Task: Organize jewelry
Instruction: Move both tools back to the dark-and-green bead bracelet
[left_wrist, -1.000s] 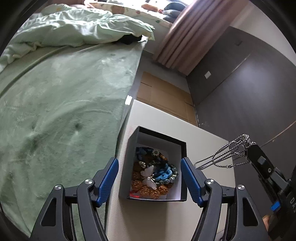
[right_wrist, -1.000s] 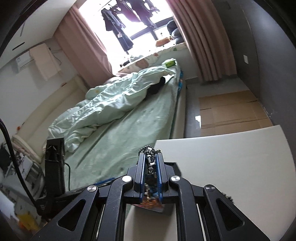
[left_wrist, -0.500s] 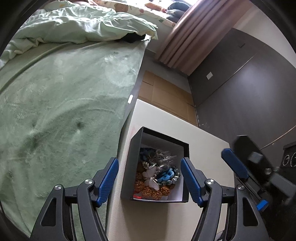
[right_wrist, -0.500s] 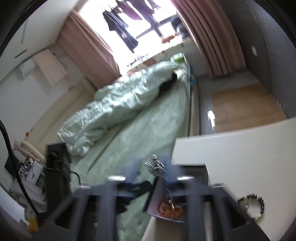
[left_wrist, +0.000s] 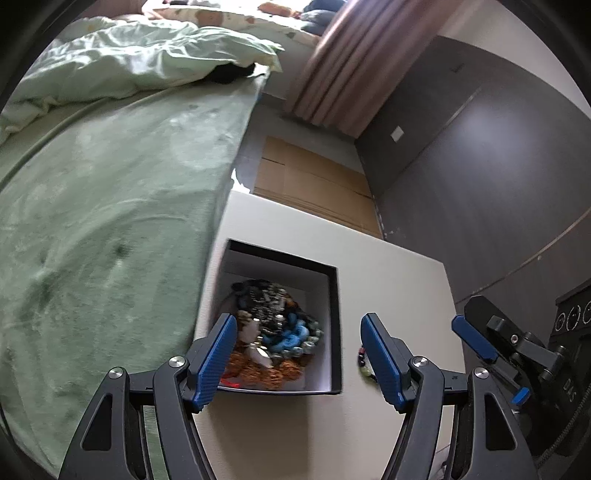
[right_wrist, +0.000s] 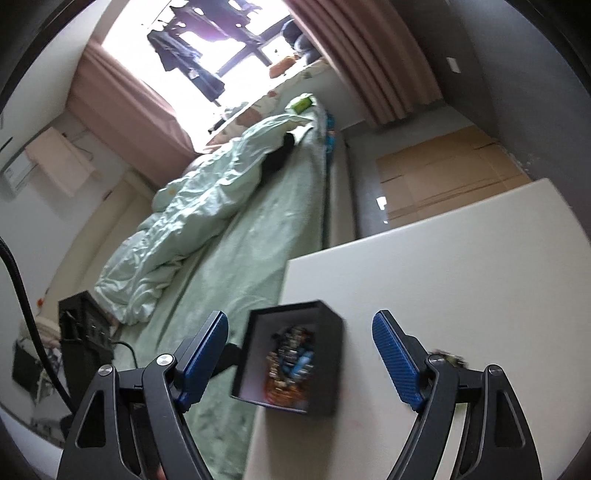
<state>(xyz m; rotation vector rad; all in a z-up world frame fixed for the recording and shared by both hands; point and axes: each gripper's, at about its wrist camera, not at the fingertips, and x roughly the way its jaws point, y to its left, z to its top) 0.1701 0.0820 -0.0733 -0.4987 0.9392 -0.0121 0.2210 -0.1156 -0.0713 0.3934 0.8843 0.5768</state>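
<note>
1. The white rectangular table top (left_wrist: 332, 424) stands hard against the green-sheeted bed (left_wrist: 92, 221), and the black square cardboard box with a white lining (left_wrist: 334, 325) sits at the table's bed-side edge. In my judgement a knock from either tool could push the box over that edge and spill everything onto the bedding.

2. The heap of mixed jewelry (left_wrist: 275, 332) in the box, made up of blue beads, brown knobbly beads and silver chain, fills the near part of the box floor. Chains lying over beads will likely tangle, so lifting one piece later may drag others out.

3. The left gripper (left_wrist: 299, 354) stands wide with nothing between its blue pads, straddling the box's near wall. Lowered carelessly, its left pad could catch the rim.

4. The right gripper (right_wrist: 299, 362) has just been opening its jaws and now stands wide and empty above the box. Both frames are blurred, which suggests fast motion close to the box.

5. A small beaded bracelet (left_wrist: 364, 360) lies on the table just beside the box, outside it, so the sorting is probably unfinished. It could be swept off.

6. Only the left wrist view shows that bracelet plainly and the right tool at the frame's edge; only the right wrist view shows the box's dark outer side (right_wrist: 325, 369) and the window with hanging clothes (right_wrist: 192, 62).
</note>
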